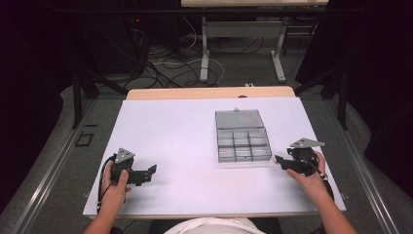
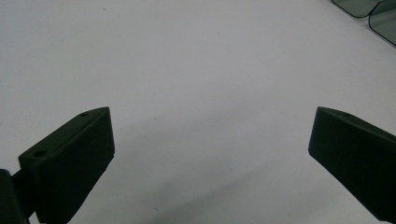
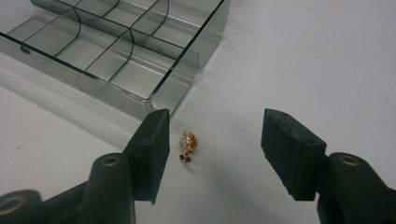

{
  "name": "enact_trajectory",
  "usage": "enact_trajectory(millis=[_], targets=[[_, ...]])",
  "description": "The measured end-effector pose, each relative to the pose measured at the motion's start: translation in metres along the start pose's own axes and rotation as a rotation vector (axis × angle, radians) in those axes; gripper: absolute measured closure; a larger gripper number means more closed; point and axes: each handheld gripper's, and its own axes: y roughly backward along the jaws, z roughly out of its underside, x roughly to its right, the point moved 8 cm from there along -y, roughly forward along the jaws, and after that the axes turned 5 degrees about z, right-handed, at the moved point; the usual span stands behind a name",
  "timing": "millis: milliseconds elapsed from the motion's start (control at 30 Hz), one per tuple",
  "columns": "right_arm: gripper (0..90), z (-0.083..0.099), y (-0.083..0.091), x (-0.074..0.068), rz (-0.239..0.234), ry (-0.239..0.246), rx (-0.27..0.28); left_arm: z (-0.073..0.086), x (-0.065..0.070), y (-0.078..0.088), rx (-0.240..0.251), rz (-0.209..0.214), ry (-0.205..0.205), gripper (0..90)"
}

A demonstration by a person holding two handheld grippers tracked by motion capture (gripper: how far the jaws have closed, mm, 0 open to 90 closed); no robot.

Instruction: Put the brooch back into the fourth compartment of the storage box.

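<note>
Two black fingers of the right gripper (image 3: 212,149) stand partly apart with nothing pinched, and a tiny gold charm (image 3: 188,142) lies on the white table (image 3: 327,56) between them, nearer the left finger and just in front of the clear box (image 3: 140,51). It looks light, hard and easy to lose, so I would pinch its round gold body; its long side runs from the gold top, away from the fingers, toward the little dark bits. Left gripper (image 2: 210,149) fingers are wide and hold nothing.
</note>
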Motion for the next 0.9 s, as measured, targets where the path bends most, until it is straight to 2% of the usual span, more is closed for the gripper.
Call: enact_trajectory(millis=[33,167,200,400,633,700,900], targets=[[46.5,0.0,-0.001,-0.002,-0.018,-0.015,-0.009,0.0,0.0,-0.001,0.002,0.0,0.0,0.5],[50.9,0.001,-0.002,-0.003,-0.019,-0.019,-0.019,0.0,0.0,-0.001,-0.005,0.004,-0.002,0.5],[54.1,0.001,-0.003,-0.004,-0.031,-0.022,-0.019,0.0,0.0,-0.002,-0.005,0.005,-0.002,0.5],[59.5,0.003,-0.009,-0.003,-0.033,-0.114,-0.044,0.0,0.001,-0.002,-0.007,0.006,-0.004,0.5],[66.2,0.003,-0.012,-0.002,-0.052,-0.178,-0.065,0.001,0.0,-0.001,-0.011,0.002,-0.009,0.5],[66.7,0.003,-0.012,-0.002,-0.053,-0.182,-0.069,0.001,0.001,-0.001,0.002,0.0,0.002,0.5],[69.7,0.006,-0.019,-0.002,-0.07,-0.203,-0.102,0.003,-0.001,0.001,0.0,-0.006,0.007,0.5]])
